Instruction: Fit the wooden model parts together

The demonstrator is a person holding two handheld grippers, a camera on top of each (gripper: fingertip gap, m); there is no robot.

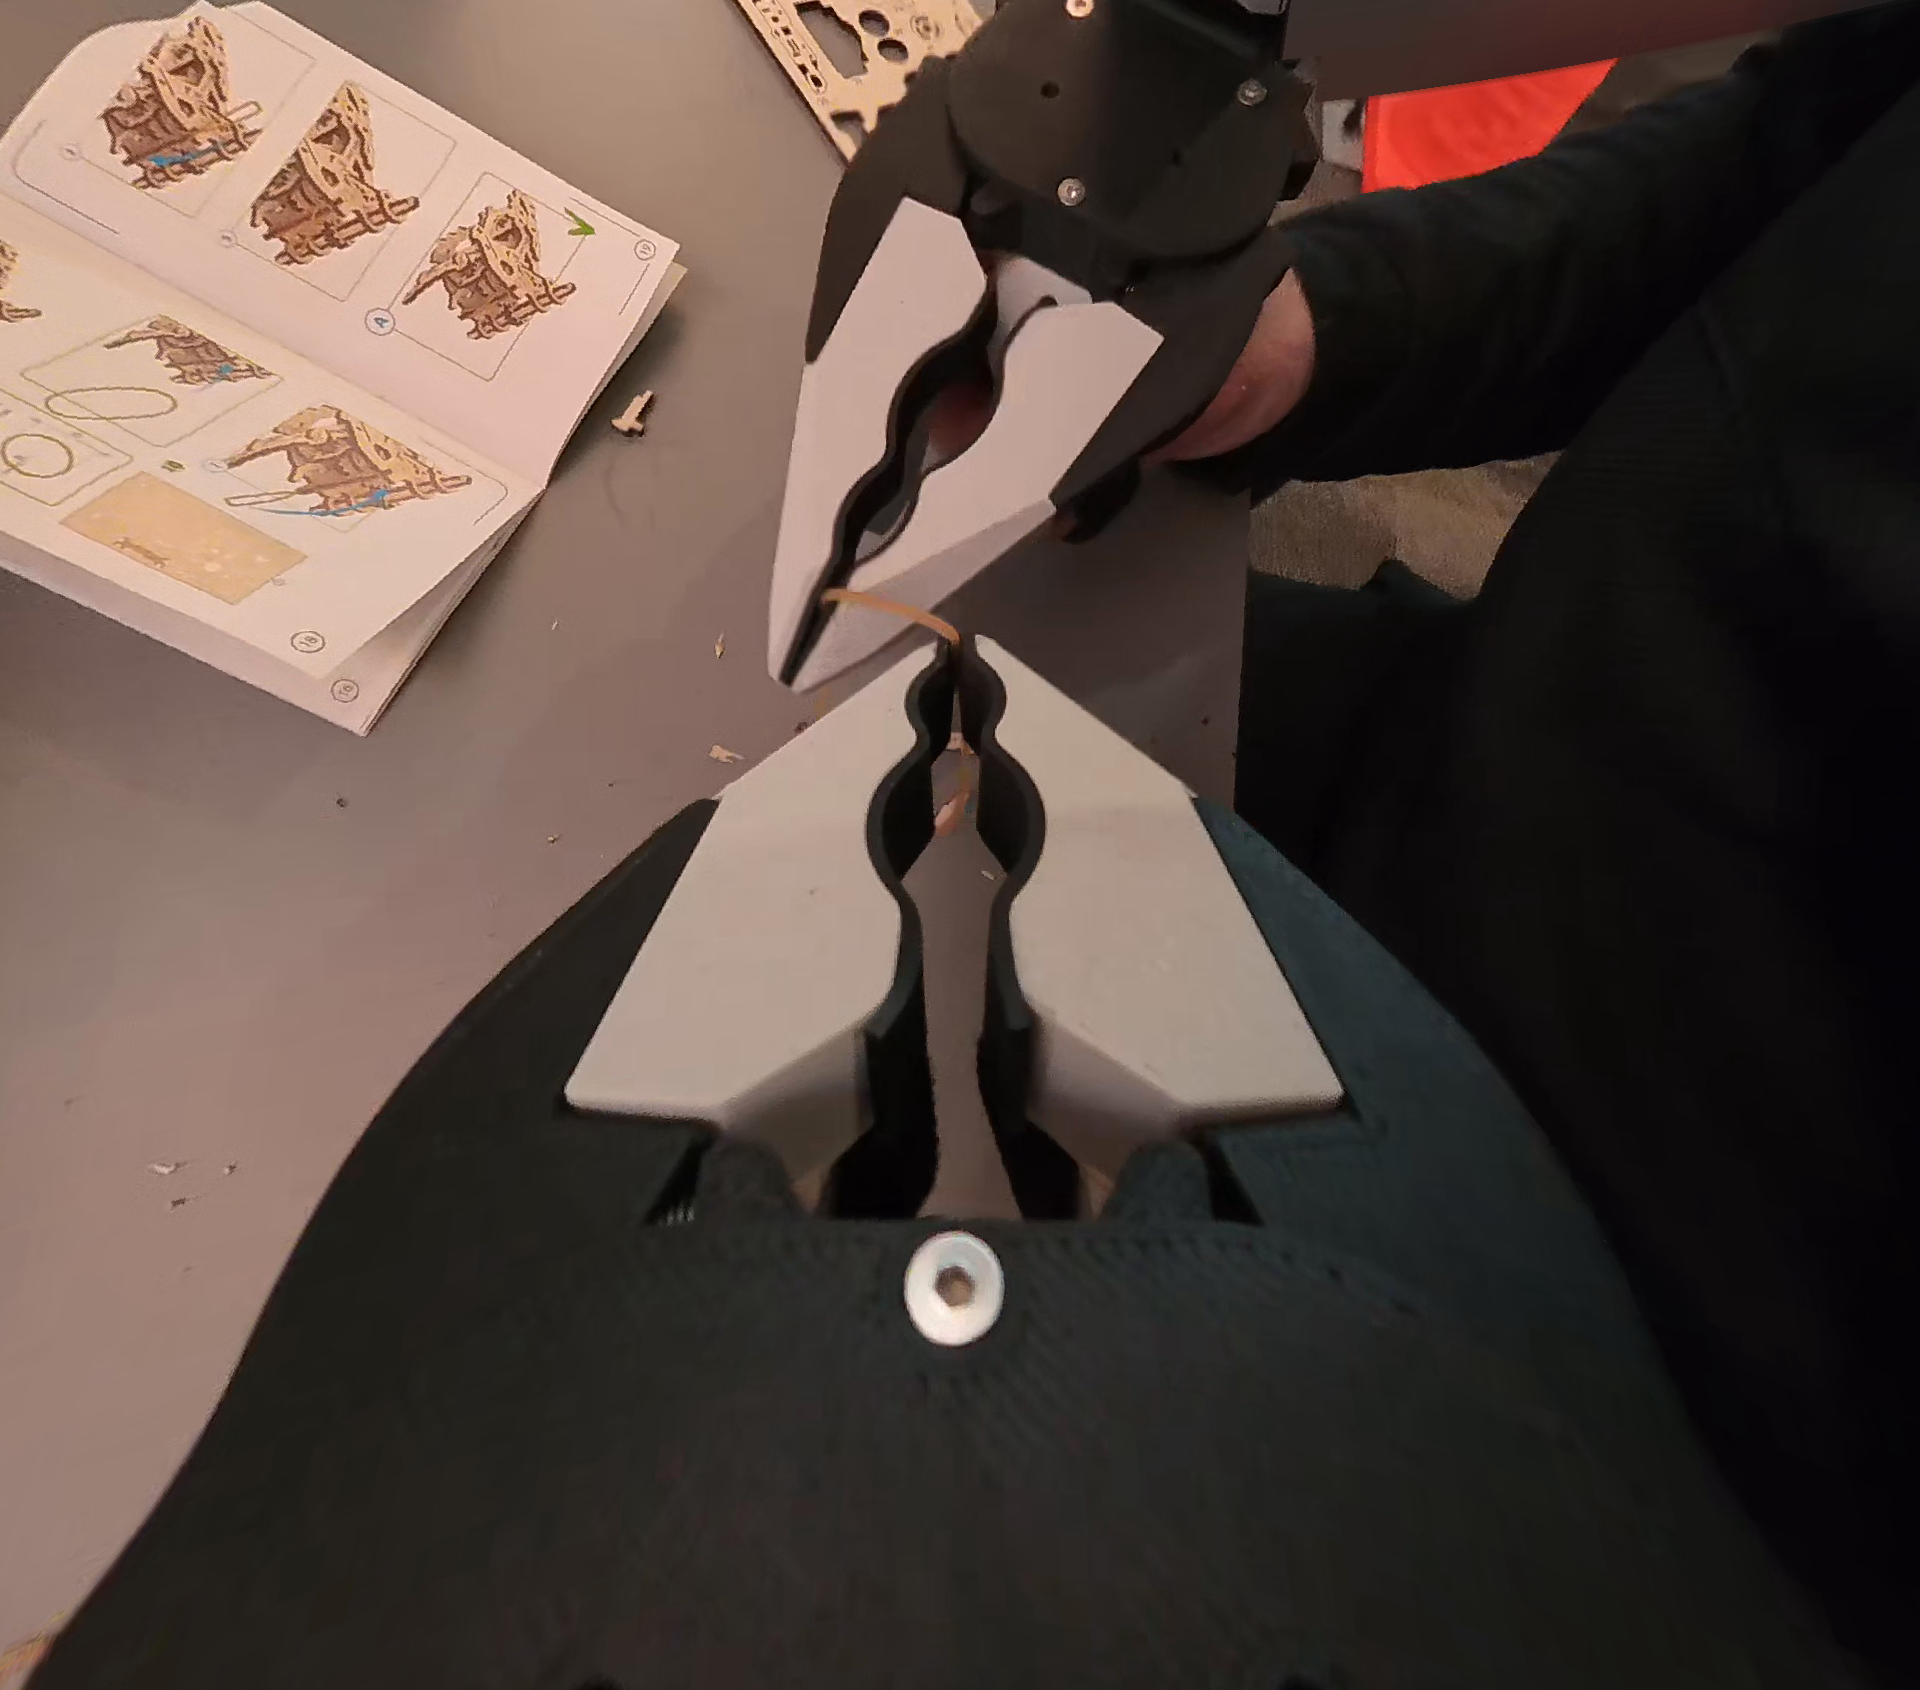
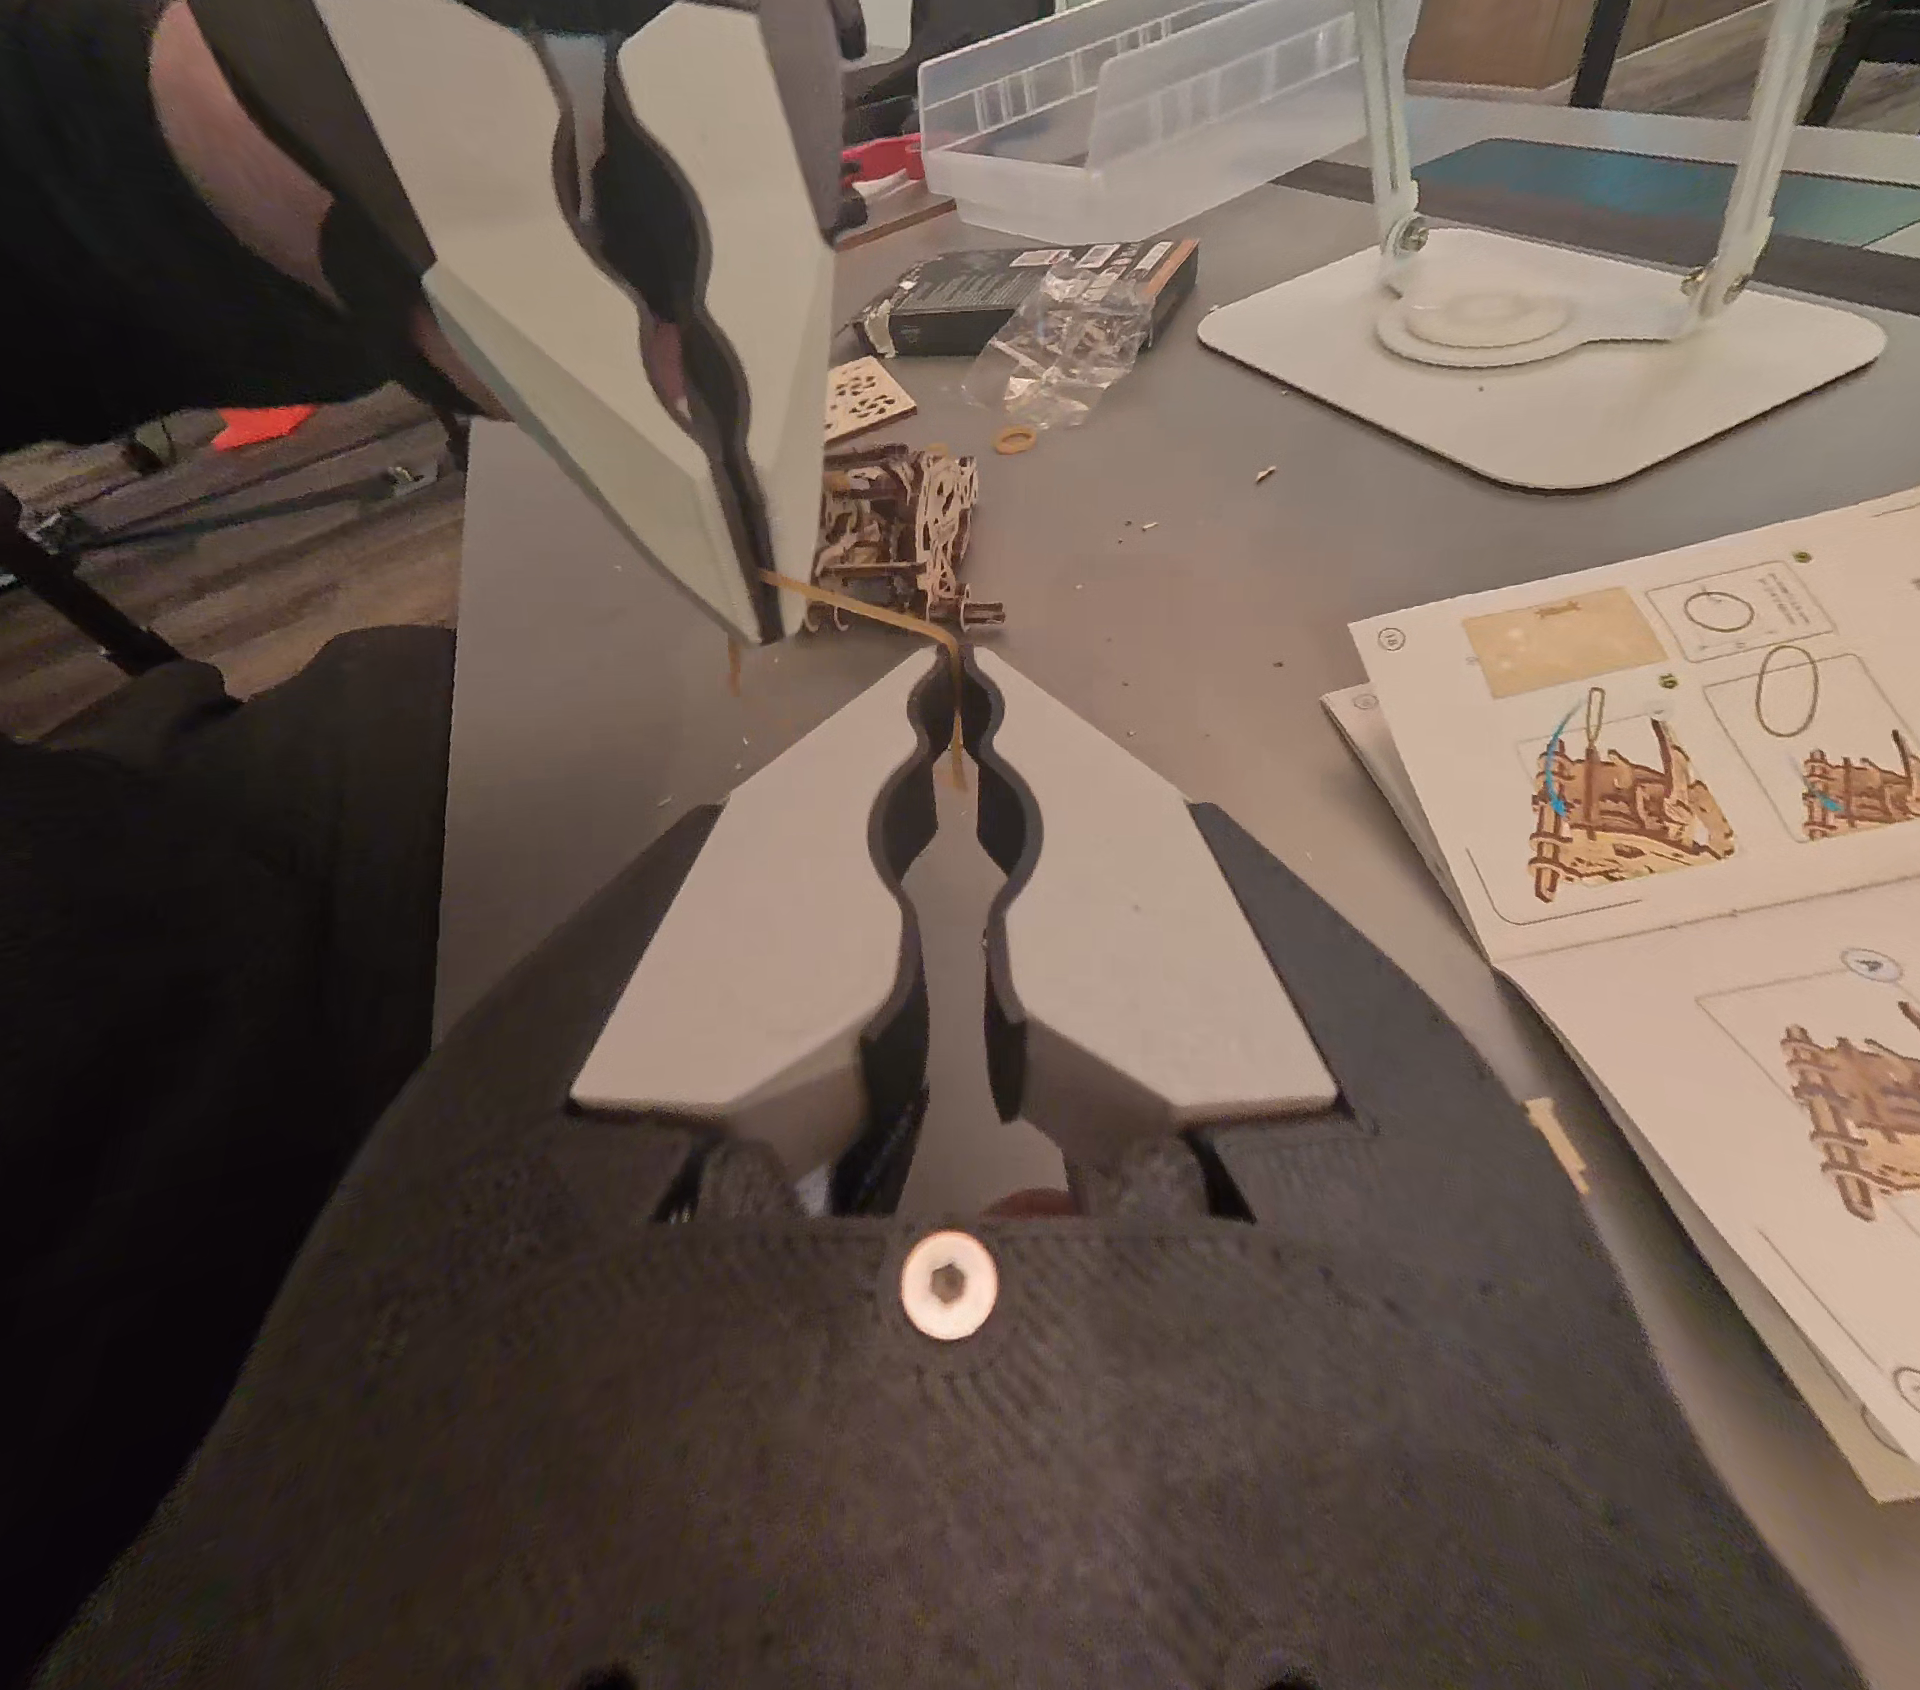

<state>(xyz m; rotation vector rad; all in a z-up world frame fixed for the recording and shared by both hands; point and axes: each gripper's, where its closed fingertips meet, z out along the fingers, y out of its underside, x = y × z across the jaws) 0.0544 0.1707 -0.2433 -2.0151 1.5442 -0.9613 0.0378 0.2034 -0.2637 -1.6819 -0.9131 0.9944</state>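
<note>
- Left hand-held gripper (image 1: 954, 653) clenched at its tips on one end of a thin tan rubber band (image 1: 902, 607), above the grey worktop (image 1: 312, 965)
- Right hand-held gripper (image 2: 951, 658) likewise pinched shut on the other end of that band, tips close to the left one's, band drawn in a short span between the two
- Partly built wooden model (image 2: 902, 526) standing on the worktop just beyond the two pairs of tips, not touched by either; many fretted parts already joined, so most of the build looks done
- Instruction booklet (image 1: 281, 321) lying open near the worktop's edge, its pages showing a loop being fitted to the model; judged the step in hand
- Punched-out wooden sheet (image 1: 831, 35) flat beyond the booklet, most pieces gone from it
- A second small band (image 2: 1016, 438), a clear bag (image 2: 1060, 341), a dark box (image 2: 997, 295) and a small fretted wooden panel (image 2: 868, 395) lying past the model
- One tiny loose wooden piece (image 1: 634, 412) beside the booklet, unused
- Left to do, by judgement: carry the band to the model and hook it on; band not yet on it
</note>
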